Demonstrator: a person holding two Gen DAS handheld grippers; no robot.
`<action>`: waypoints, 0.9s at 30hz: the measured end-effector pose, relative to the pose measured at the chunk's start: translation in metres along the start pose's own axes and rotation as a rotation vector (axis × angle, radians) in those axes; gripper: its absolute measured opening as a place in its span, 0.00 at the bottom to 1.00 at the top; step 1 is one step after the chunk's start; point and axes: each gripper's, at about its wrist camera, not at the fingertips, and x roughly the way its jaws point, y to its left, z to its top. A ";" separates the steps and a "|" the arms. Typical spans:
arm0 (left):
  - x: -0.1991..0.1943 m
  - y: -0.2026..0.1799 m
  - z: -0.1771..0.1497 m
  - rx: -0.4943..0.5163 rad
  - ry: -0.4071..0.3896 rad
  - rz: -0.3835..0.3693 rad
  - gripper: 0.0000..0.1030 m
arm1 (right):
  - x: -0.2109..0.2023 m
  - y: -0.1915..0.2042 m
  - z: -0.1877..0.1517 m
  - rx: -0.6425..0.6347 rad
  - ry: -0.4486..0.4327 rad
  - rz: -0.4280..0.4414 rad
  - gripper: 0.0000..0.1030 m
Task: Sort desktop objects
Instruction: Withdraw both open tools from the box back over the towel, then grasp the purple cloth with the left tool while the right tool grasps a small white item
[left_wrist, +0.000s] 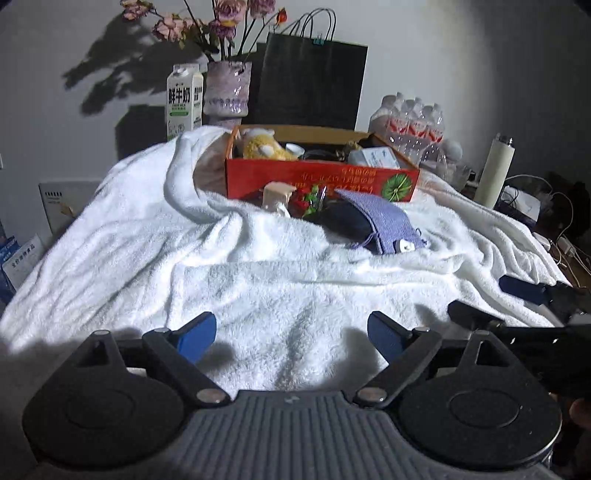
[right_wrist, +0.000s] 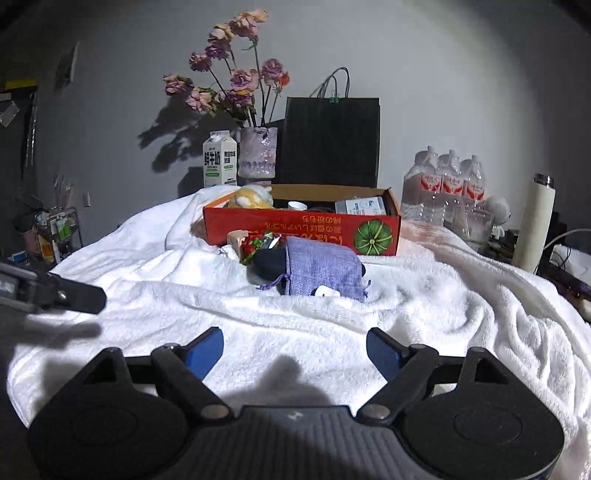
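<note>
A red cardboard box (left_wrist: 321, 181) (right_wrist: 303, 230) stands open on a rumpled white towel (left_wrist: 258, 280) (right_wrist: 332, 325). Inside it lie a yellow plush toy (left_wrist: 258, 146) (right_wrist: 251, 197) and a small white carton (left_wrist: 376, 157) (right_wrist: 360, 205). In front of the box lies a purple cloth pouch (left_wrist: 380, 221) (right_wrist: 321, 269) over a dark object (left_wrist: 343, 221) (right_wrist: 269, 262). Beside them are a red-and-green item (left_wrist: 306, 199) (right_wrist: 258, 242) and a small beige piece (left_wrist: 277, 195) (right_wrist: 236, 238). My left gripper (left_wrist: 291, 334) and right gripper (right_wrist: 295, 350) (left_wrist: 491, 300) hover open over the near towel, both empty.
Along the back wall stand a milk carton (left_wrist: 184, 99) (right_wrist: 219, 164), a vase of flowers (left_wrist: 228, 88) (right_wrist: 256, 157) and a black paper bag (left_wrist: 310, 81) (right_wrist: 328, 142). A pack of water bottles (left_wrist: 410, 125) (right_wrist: 443, 184), a white flask (left_wrist: 493, 173) (right_wrist: 535, 225) and cables (left_wrist: 554, 221) fill the right.
</note>
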 end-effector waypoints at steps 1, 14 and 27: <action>0.004 0.000 -0.002 -0.003 0.011 -0.008 0.89 | 0.000 0.000 0.002 -0.003 -0.004 -0.012 0.81; 0.089 -0.022 0.079 -0.026 -0.063 -0.139 0.75 | 0.079 -0.031 0.035 0.075 0.040 0.017 0.48; 0.230 -0.066 0.137 0.036 0.103 -0.120 0.30 | 0.150 -0.046 0.027 0.161 0.152 0.042 0.35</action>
